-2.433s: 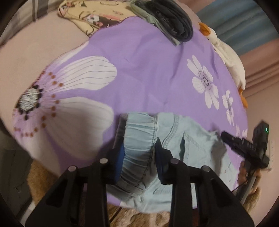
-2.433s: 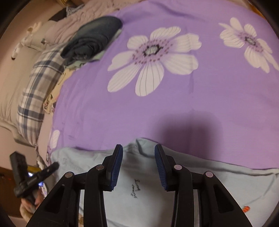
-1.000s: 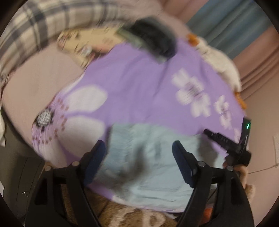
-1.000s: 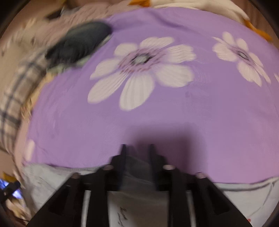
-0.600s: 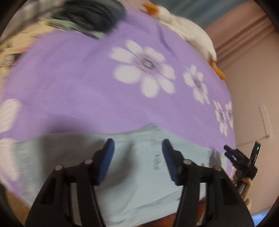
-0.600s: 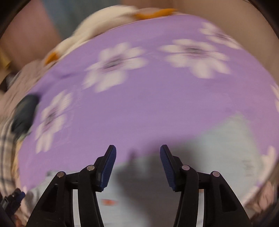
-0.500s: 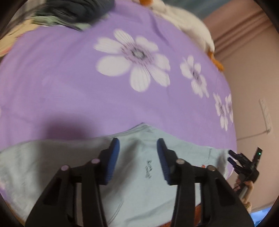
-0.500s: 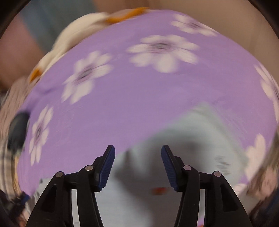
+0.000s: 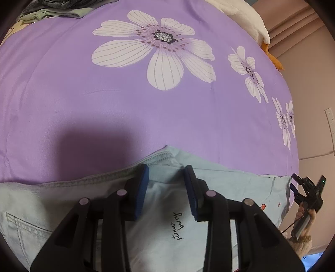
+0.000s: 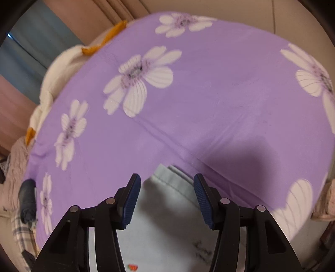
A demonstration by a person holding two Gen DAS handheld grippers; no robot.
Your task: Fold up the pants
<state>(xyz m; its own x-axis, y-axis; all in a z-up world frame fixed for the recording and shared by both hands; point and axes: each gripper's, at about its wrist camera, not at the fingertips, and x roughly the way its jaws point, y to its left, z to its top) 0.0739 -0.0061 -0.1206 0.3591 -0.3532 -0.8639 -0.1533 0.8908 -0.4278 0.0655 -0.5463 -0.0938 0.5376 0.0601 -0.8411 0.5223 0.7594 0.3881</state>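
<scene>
Light blue pants (image 9: 167, 219) lie flat along the near edge of a purple flowered bedspread (image 9: 125, 104). My left gripper (image 9: 166, 177) points down over their stitched far edge. Its jaws are closing, with a raised bit of cloth between the blue pads and a gap still showing. In the right wrist view my right gripper (image 10: 166, 188) stands open over a layered hem corner of the pants (image 10: 167, 209), and the pads do not touch it. The right gripper (image 9: 305, 192), held by a hand, also shows at the far right of the left wrist view.
A white stuffed duck (image 9: 240, 14) lies at the bed's far edge by the curtains. Folded dark clothes (image 9: 52, 6) are stacked at the far left corner. A plaid pillow (image 10: 18, 234) sits beyond them. The bedspread (image 10: 209, 104) beyond the pants is flat.
My left gripper swung right from the waistband to the middle of the pants and its jaws narrowed. My right gripper slid right to the hem end, rolled, and its jaws widened.
</scene>
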